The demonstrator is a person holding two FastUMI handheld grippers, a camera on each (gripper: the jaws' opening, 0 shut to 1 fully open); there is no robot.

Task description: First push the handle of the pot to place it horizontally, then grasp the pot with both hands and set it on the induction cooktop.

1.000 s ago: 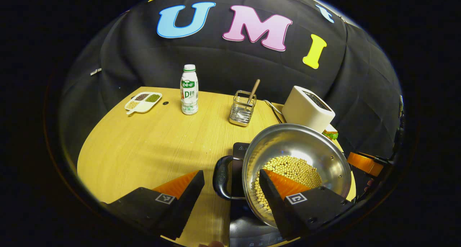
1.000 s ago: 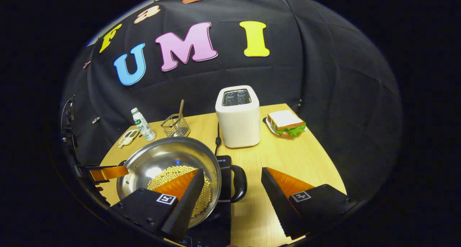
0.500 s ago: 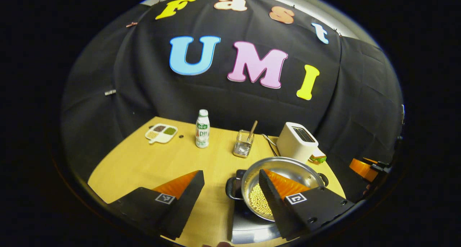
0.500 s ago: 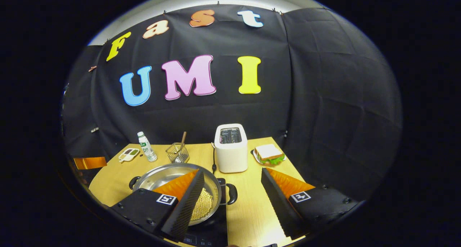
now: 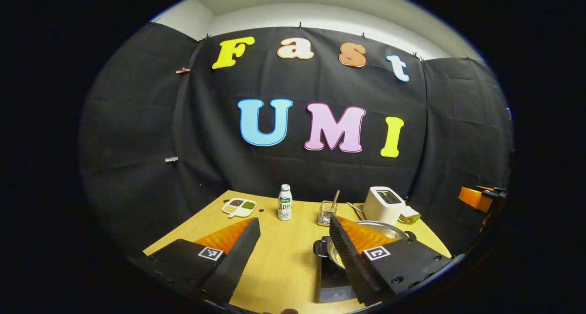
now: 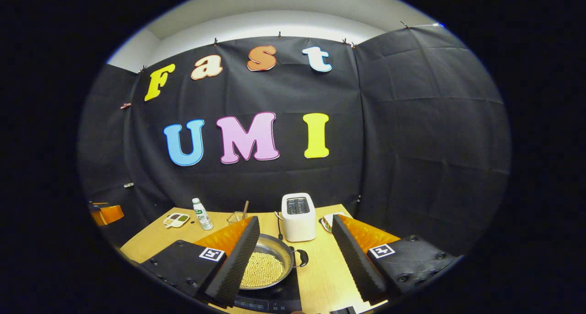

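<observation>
Pot (image 6: 268,266): full of yellow beans, on the induction cooktop (image 6: 274,300).
Divided dish (image 5: 239,207): beans, three colours.
Both fingers: wide apart, holding nothing.

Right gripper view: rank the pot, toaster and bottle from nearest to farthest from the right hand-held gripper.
1. Pot, on the cooktop, just ahead of the right hand-held gripper, left of centre.
2. Toaster, behind the pot, centre.
3. Bottle, at the table's back, far left.

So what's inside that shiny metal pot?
The shiny round steel pot holds a layer of small pale yellow beans. The right hand-held gripper finger covers its left side, hiding whatever lies there.
</observation>
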